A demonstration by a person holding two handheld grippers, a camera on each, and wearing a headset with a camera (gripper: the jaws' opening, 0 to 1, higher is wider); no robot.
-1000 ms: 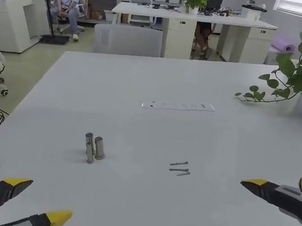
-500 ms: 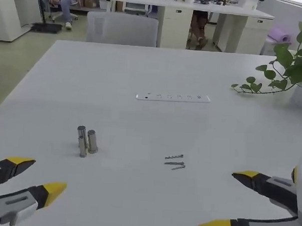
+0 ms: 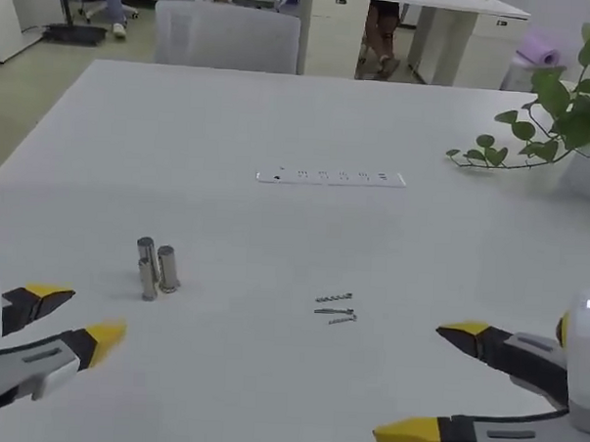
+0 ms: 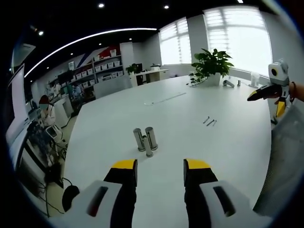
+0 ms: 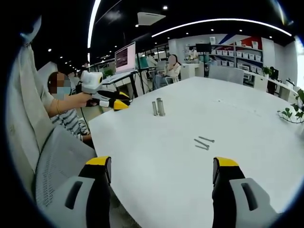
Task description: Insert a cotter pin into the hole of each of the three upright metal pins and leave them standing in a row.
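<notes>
Three upright metal pins [image 3: 154,268] stand bunched together on the white table [image 3: 300,114], left of centre. Three small cotter pins [image 3: 335,309] lie flat to their right. My left gripper [image 3: 80,311] hovers open at the lower left, short of the metal pins, with nothing between its yellow tips. My right gripper [image 3: 425,383] is open wide at the lower right, nearer than the cotter pins and empty. The left gripper view has the metal pins [image 4: 145,139] ahead of its gripper [image 4: 160,166]. The right gripper view has the cotter pins [image 5: 203,142] ahead of its gripper [image 5: 161,162].
A white power strip [image 3: 331,177] lies across the middle of the table beyond the parts. A leafy plant [image 3: 560,105] hangs over the far right edge. A grey chair [image 3: 228,37] stands at the far side.
The head camera has tipped downward, so the scene slid up. Both grippers have come further into view and forward over the table. The metal pins and cotter pins have not moved.
</notes>
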